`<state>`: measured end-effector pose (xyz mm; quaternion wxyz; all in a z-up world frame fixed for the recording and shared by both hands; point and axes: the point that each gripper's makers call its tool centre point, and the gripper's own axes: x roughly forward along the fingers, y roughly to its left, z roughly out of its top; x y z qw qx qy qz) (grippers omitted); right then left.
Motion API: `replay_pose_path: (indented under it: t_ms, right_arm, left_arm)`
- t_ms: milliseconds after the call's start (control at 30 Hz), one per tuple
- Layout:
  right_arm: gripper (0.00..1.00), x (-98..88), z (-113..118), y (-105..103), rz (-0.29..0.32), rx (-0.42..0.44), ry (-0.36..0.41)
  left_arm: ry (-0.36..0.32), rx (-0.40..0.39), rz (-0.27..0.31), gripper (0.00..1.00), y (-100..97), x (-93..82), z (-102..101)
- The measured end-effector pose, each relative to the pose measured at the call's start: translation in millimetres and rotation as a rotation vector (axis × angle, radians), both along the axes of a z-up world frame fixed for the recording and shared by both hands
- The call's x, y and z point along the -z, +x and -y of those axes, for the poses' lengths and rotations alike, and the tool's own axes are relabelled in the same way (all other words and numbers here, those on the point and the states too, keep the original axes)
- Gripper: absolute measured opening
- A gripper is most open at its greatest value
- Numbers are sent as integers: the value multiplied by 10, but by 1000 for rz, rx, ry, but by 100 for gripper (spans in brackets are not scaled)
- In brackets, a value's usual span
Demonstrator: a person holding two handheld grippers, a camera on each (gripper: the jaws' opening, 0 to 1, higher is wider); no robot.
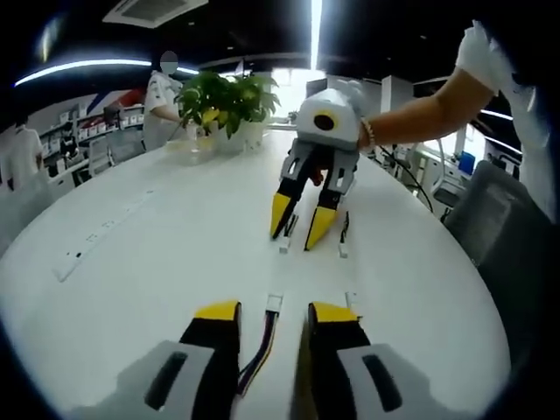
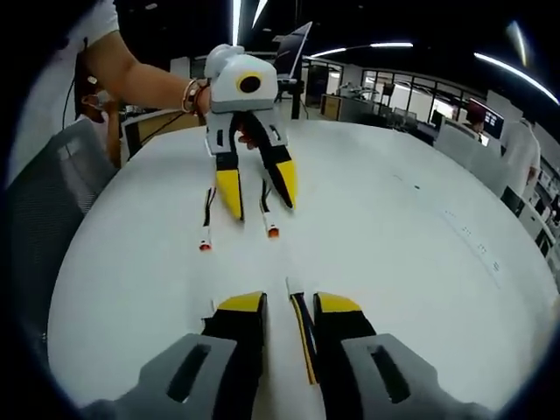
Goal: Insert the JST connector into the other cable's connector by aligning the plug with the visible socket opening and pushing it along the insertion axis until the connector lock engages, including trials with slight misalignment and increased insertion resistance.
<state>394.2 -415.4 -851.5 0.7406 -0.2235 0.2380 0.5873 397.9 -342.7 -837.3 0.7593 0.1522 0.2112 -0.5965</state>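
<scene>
Two views. Left gripper view: left gripper (image 1: 272, 317), jaws apart, straddling a multicoloured cable (image 1: 260, 347) with white connector (image 1: 274, 304) lying on the tabletop (image 1: 157, 262) mid-surface; right gripper (image 1: 303, 229) opposite, jaws apart. Right gripper view: right gripper straddles its cable (image 2: 303, 337), nothing clamped. Step, judged: pre-grasp. Next: close on each connector, then align.

We see a white surface (image 1: 157, 262). Both grippers wear yellow tips on black jaws, with grey and white bodies: the left gripper (image 1: 271, 317) and the right gripper (image 2: 289, 302). The multicoloured cable (image 1: 258, 354) ends in a white connector (image 1: 275, 303). The plant (image 1: 229, 98) is green.
</scene>
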Motion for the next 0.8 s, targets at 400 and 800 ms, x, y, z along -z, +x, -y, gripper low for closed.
replay_pose_path:
  t_ms: [400, 800]
  right_arm:
    - [13, -20, -30, -33, -15, -1, 19]
    - [10, -42, -40, -55, -19, 0, 33]
  left_arm:
    - [5, 2, -4, 16, -46, 6, 26]
    - [3, 6, -11, 10, -58, 44, 48]
